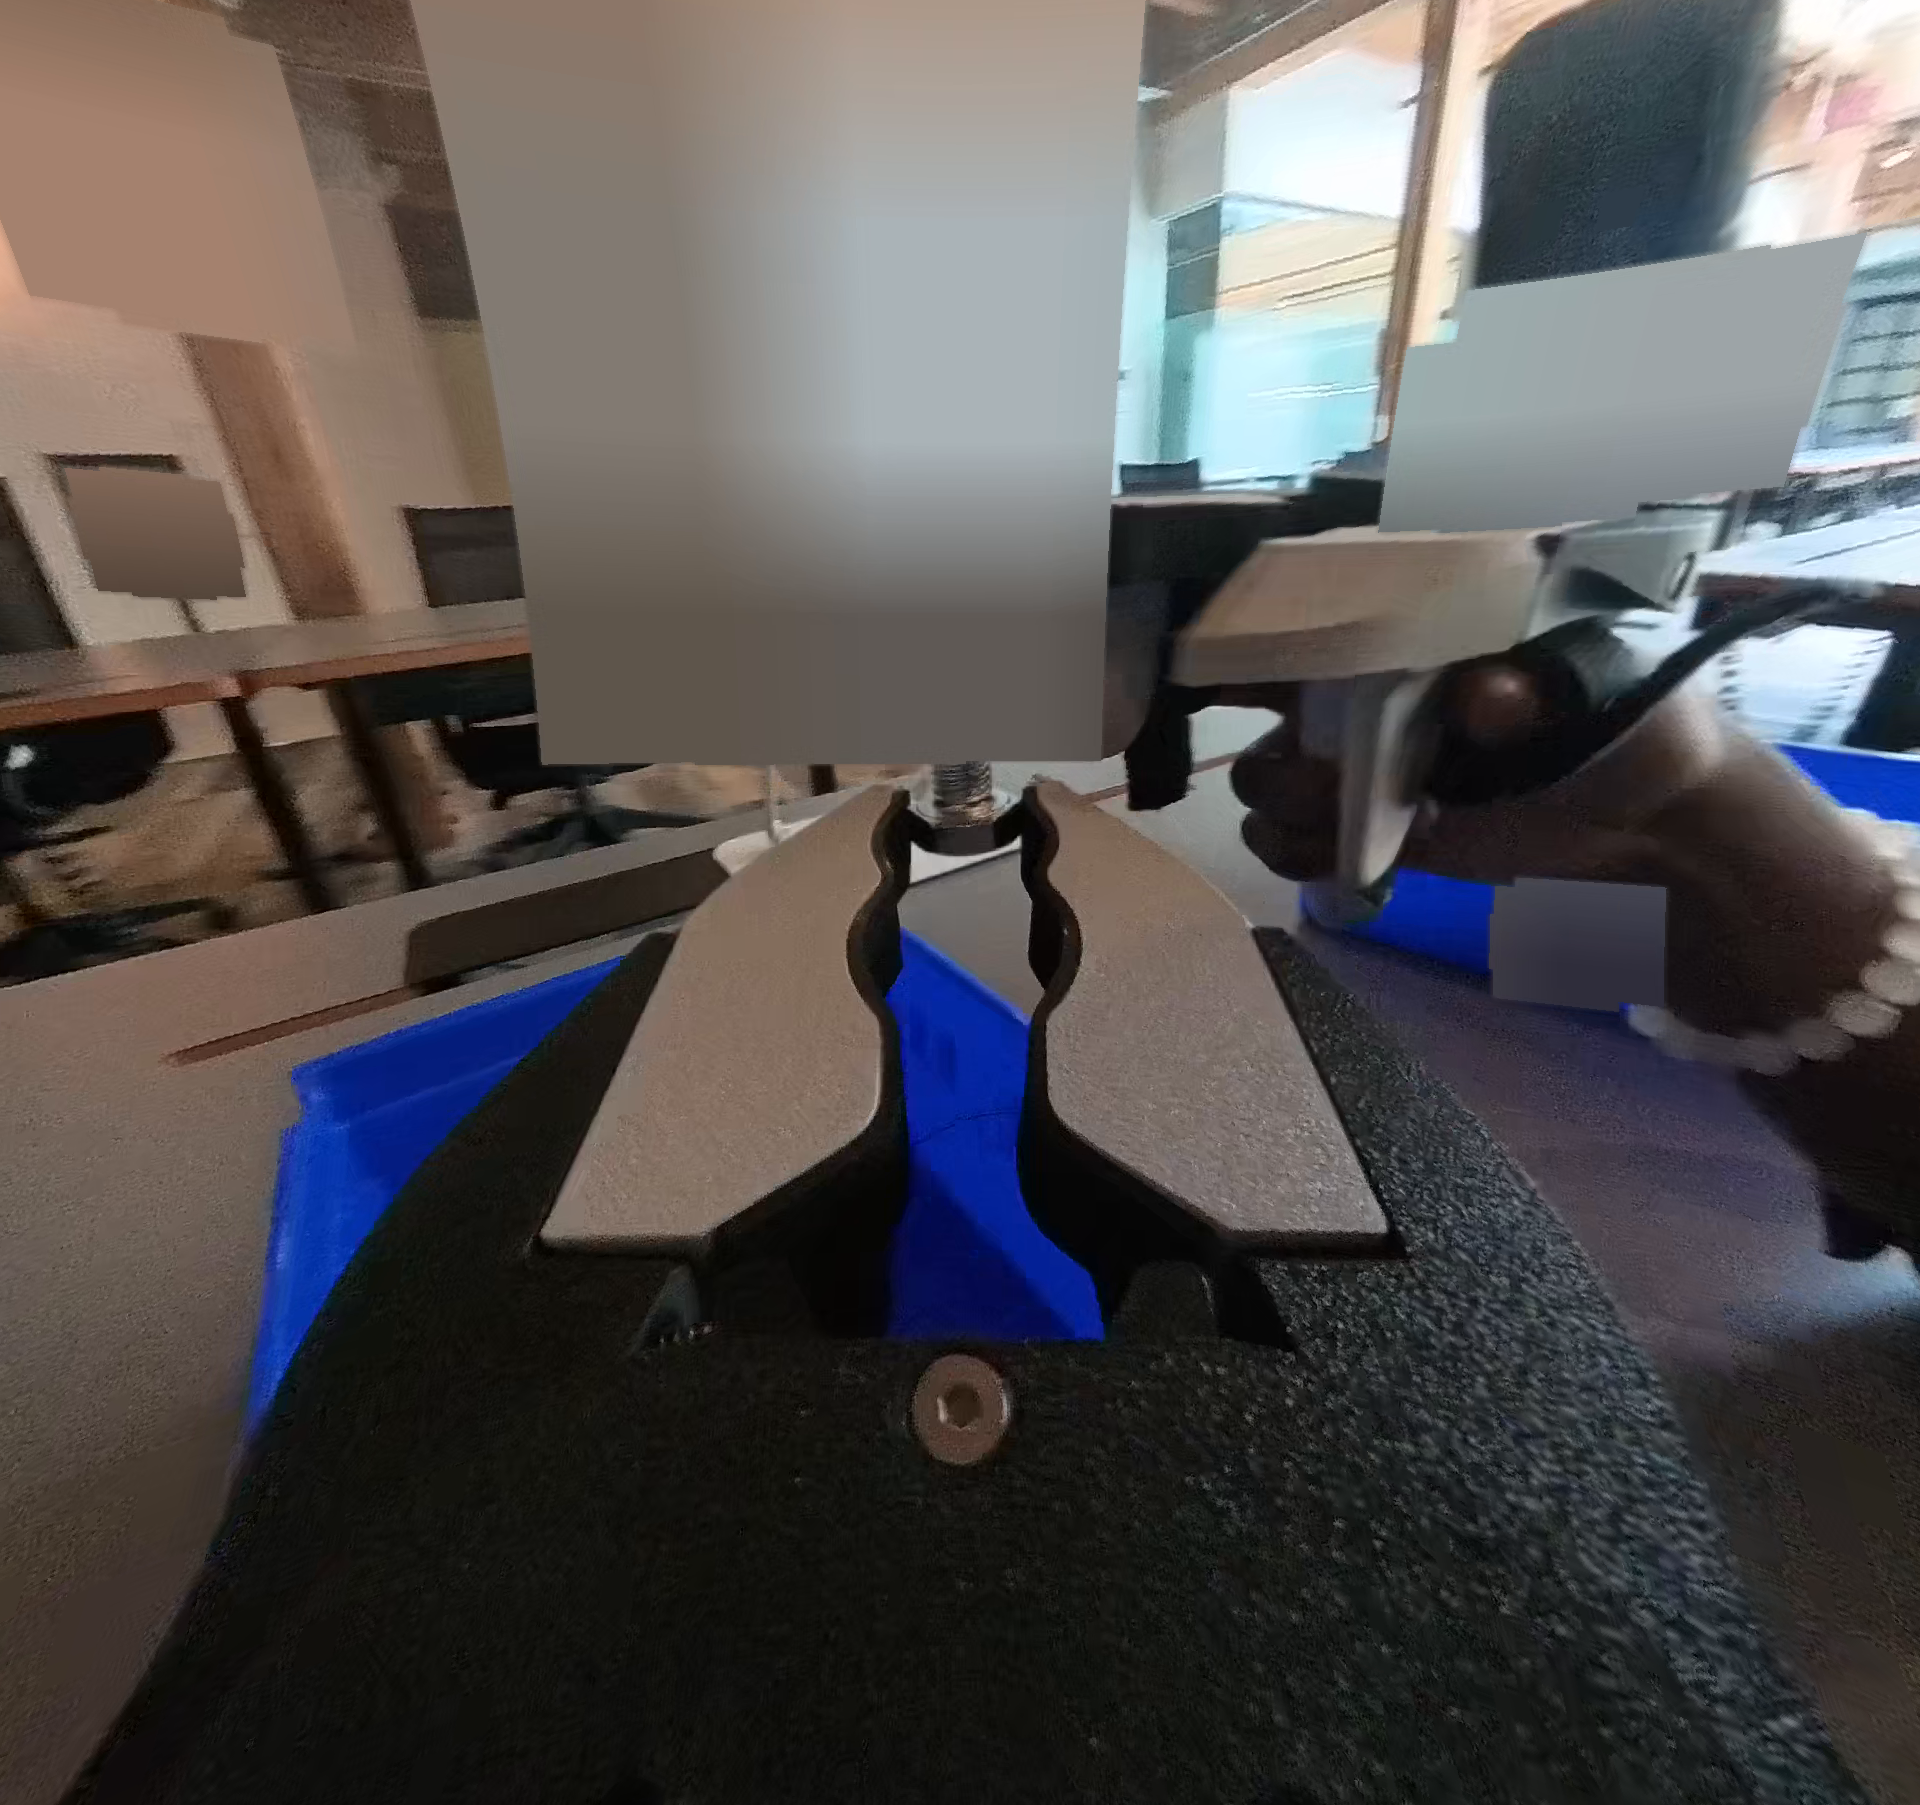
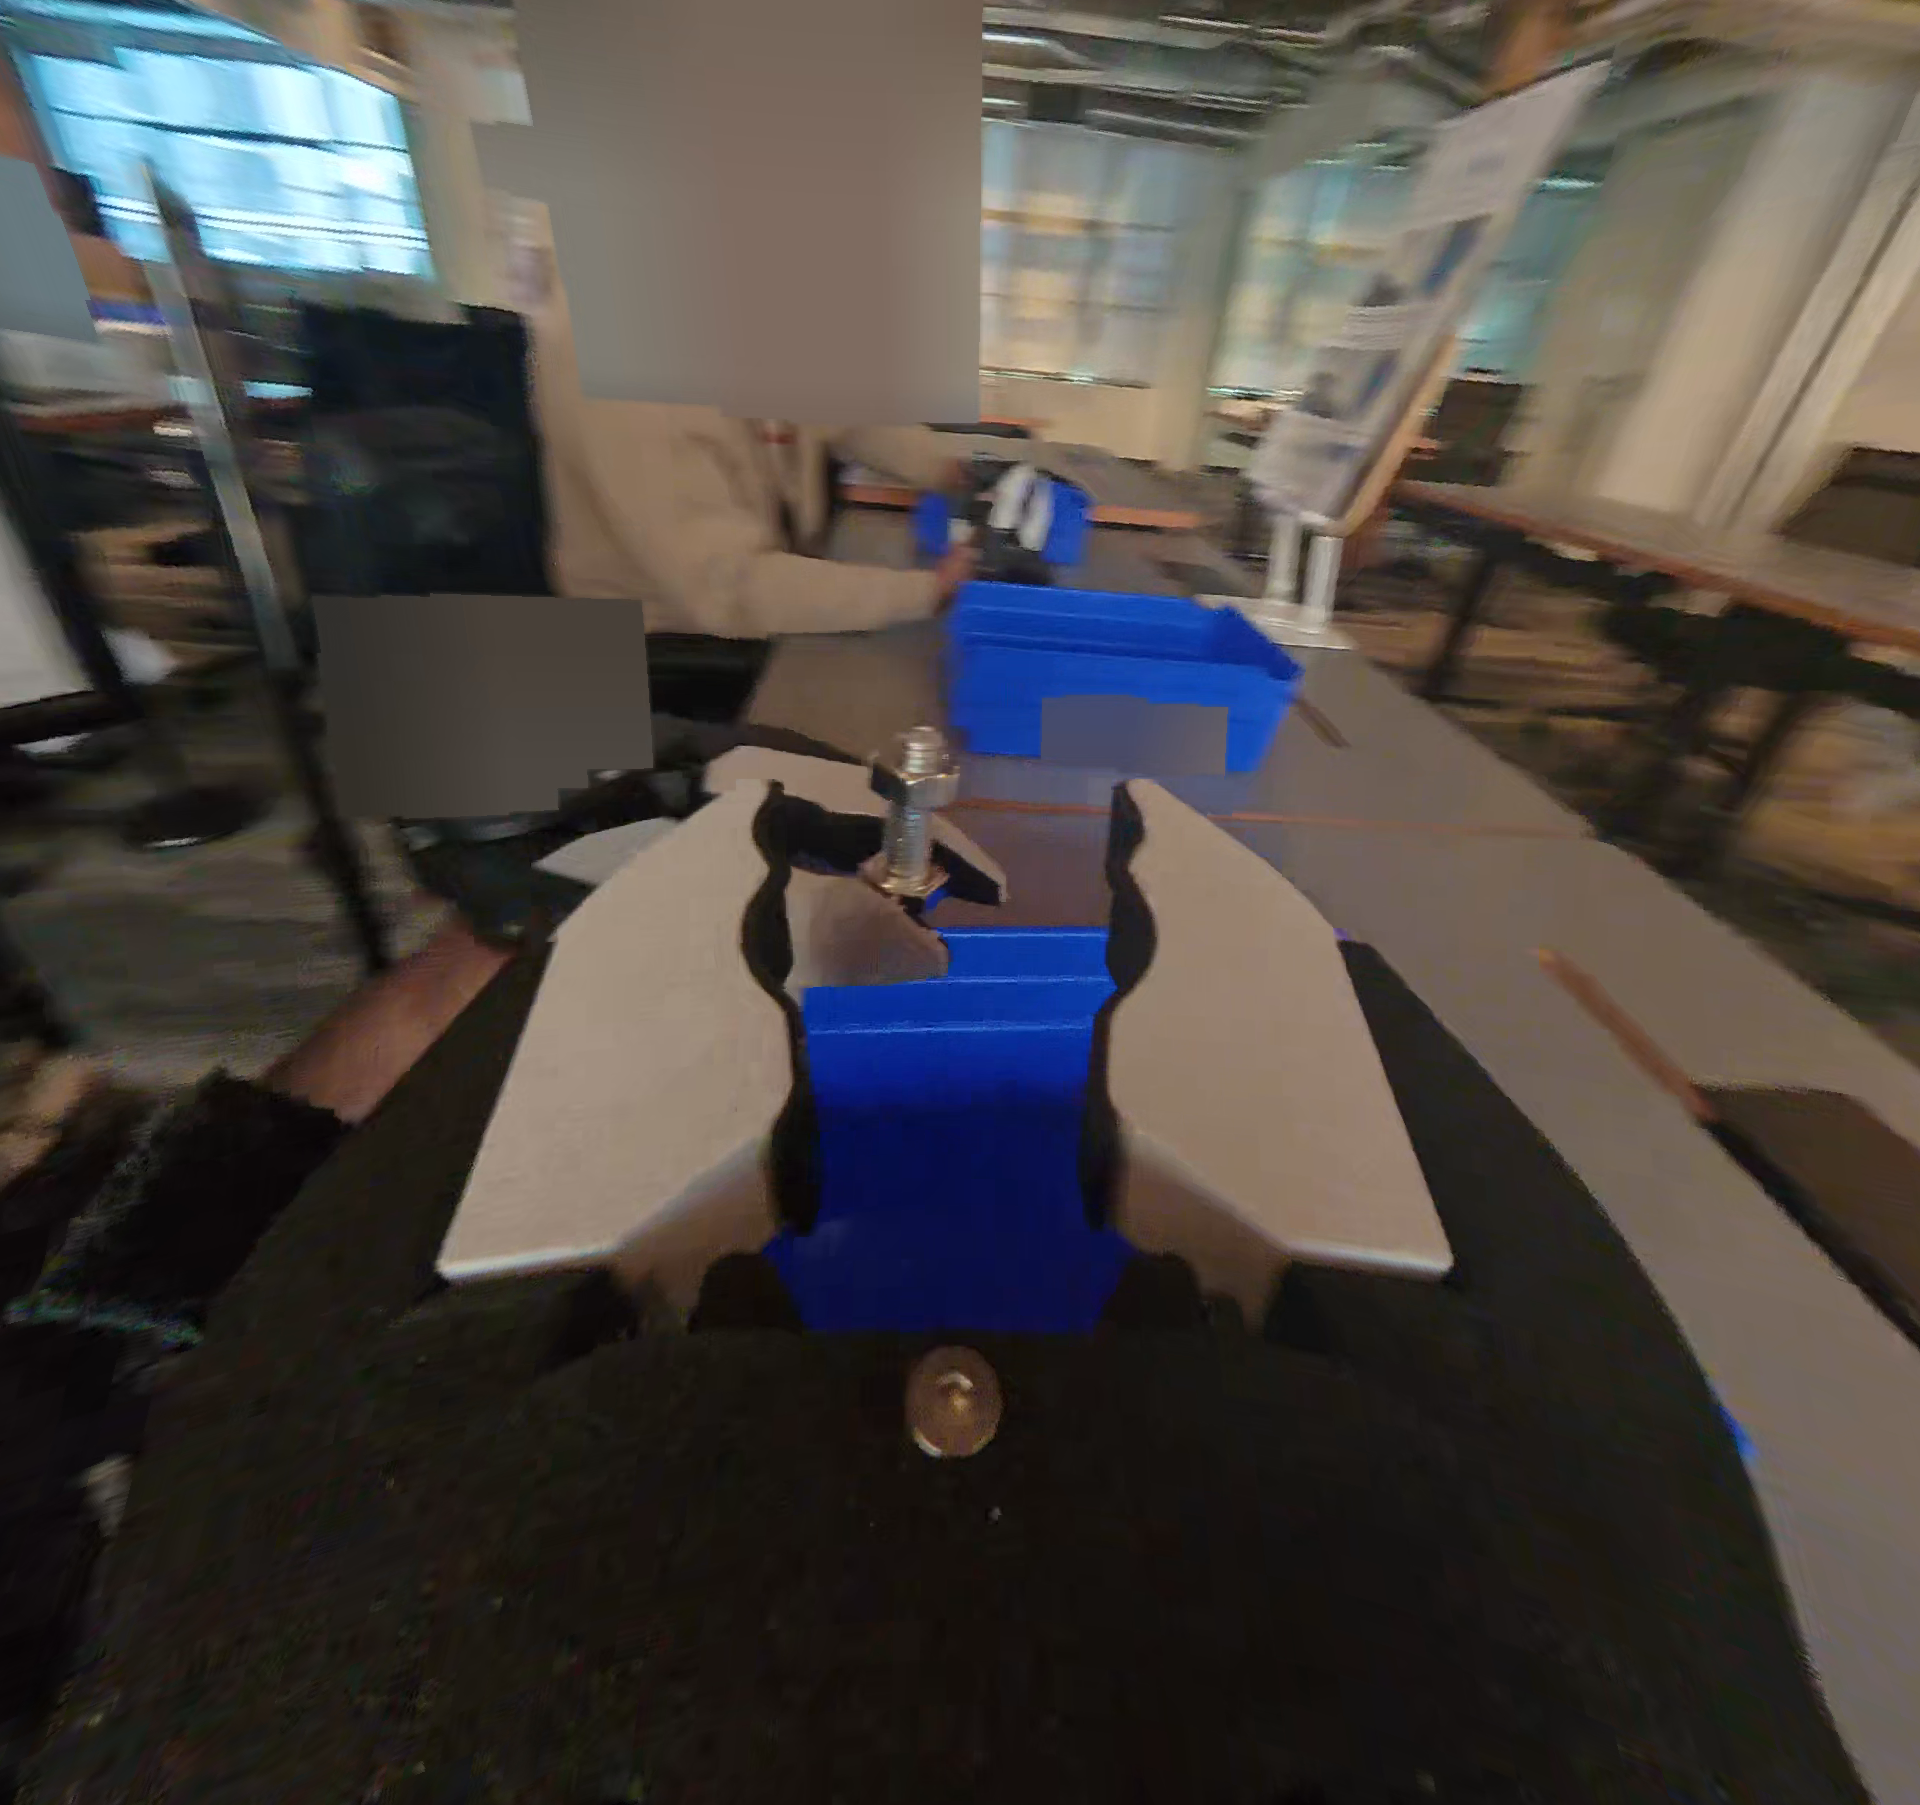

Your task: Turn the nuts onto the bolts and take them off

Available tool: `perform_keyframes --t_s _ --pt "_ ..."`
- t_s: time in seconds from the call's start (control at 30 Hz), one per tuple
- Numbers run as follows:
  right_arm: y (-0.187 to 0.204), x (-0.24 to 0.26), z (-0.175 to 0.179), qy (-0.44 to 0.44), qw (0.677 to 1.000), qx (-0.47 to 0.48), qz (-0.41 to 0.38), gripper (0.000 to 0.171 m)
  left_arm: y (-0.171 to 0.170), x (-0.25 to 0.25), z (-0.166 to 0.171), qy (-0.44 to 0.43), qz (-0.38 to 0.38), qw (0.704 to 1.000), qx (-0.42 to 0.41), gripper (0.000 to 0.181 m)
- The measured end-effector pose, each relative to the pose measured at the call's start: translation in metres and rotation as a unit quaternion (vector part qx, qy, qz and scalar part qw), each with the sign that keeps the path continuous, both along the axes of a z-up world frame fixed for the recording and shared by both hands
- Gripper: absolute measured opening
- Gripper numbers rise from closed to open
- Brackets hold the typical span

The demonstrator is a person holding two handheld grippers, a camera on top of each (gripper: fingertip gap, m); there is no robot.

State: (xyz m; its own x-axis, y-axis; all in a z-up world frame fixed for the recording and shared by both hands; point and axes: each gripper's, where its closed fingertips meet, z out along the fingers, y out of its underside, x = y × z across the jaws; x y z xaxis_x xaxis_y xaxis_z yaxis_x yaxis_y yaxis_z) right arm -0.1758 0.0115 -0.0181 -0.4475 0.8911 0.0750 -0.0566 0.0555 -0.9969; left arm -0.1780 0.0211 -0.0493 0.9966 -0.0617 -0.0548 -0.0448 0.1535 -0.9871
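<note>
My left gripper (image 1: 961, 815) is shut on the head of a silver bolt (image 1: 961, 787), which stands upright; a mosaic patch hides its upper part. In the right wrist view the same bolt (image 2: 906, 836) carries a silver nut (image 2: 920, 768) near its top end, with the left gripper's fingers (image 2: 971, 867) clamped at its base. My right gripper (image 2: 945, 805) is open and empty, and the nut sits in line with the gap between its fingertips, left of centre. In the left wrist view a right gripper finger (image 1: 1155, 747) hangs to the right of the bolt, apart from it.
A blue bin (image 1: 343, 1132) lies under both grippers on the grey table (image 1: 104, 1080), also below in the right wrist view (image 2: 935, 1080). A second blue bin (image 2: 1112, 654) stands farther back. A person's beige sleeve (image 2: 727, 560) rests beyond. A hand (image 1: 1662, 820) holds the right gripper. Less than 4 cm separates the two grippers' tips.
</note>
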Motion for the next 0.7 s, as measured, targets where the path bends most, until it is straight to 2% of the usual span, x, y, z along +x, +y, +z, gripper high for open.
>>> perform_keyframes --t_s 0.1,0.3,0.43,0.6,0.7 --pt "0.004 -0.005 -0.002 0.015 0.998 0.012 -0.061 0.037 0.006 -0.001 -0.004 0.007 0.033 0.999 -0.006 0.020" --pt "0.007 -0.009 -0.009 -0.006 0.996 0.001 -0.091 0.042 0.012 0.001 -0.008 0.028 0.070 0.997 -0.011 0.020" --pt "0.008 -0.009 -0.012 -0.007 0.996 -0.002 -0.089 0.020 0.015 0.002 -0.011 0.047 0.084 0.995 -0.019 0.020" --pt "0.003 -0.004 -0.013 -0.014 0.999 0.020 -0.047 0.018 0.015 0.010 -0.012 0.036 0.033 0.999 -0.023 0.020" --pt "0.005 0.009 -0.003 -0.017 0.999 0.029 -0.009 0.018 0.013 0.031 -0.004 0.015 -0.072 0.997 -0.026 0.020"
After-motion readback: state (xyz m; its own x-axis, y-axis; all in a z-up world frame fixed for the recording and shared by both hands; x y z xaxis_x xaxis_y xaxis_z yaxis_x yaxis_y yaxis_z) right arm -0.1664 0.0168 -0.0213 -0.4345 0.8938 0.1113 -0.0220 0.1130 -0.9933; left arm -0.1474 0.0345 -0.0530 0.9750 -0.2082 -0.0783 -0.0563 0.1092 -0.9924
